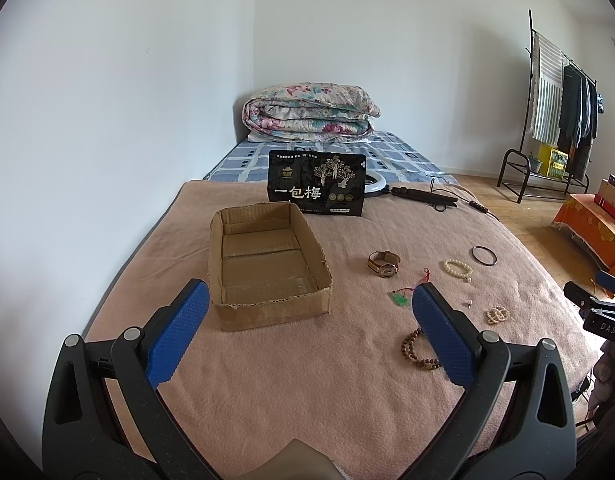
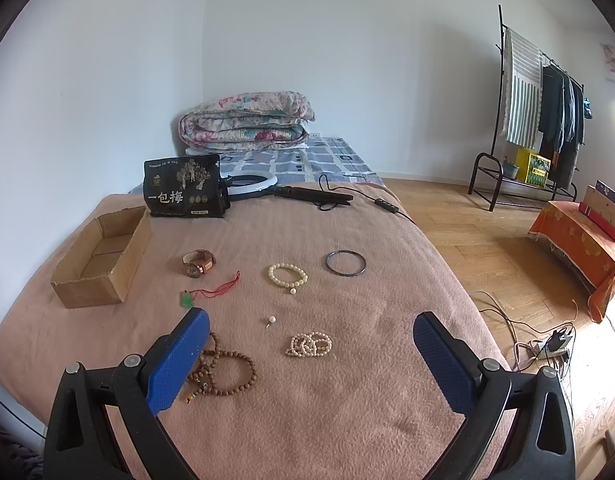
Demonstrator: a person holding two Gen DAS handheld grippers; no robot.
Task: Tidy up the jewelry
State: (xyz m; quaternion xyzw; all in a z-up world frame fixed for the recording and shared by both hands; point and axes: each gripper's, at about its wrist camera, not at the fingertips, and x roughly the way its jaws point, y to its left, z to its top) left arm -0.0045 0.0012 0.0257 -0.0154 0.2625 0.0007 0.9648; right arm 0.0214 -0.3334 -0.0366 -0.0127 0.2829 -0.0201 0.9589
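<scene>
An empty cardboard box (image 1: 267, 264) sits on the pink blanket; it also shows in the right wrist view (image 2: 103, 258). Jewelry lies to its right: a watch (image 2: 198, 263), a green pendant on red cord (image 2: 211, 292), a cream bead bracelet (image 2: 287, 275), a dark bangle (image 2: 345, 263), a small pearl pin (image 2: 270, 321), a pearl strand (image 2: 309, 344) and brown wooden beads (image 2: 223, 372). My left gripper (image 1: 309, 300) is open and empty in front of the box. My right gripper (image 2: 311, 330) is open and empty above the pearl strand.
A black snack bag (image 2: 184, 192) stands behind the box. A ring light (image 2: 253, 184) with cable lies beyond it. A folded quilt (image 2: 245, 124) lies at the bed's far end. A clothes rack (image 2: 539, 120) and an orange-draped table (image 2: 579, 248) stand right.
</scene>
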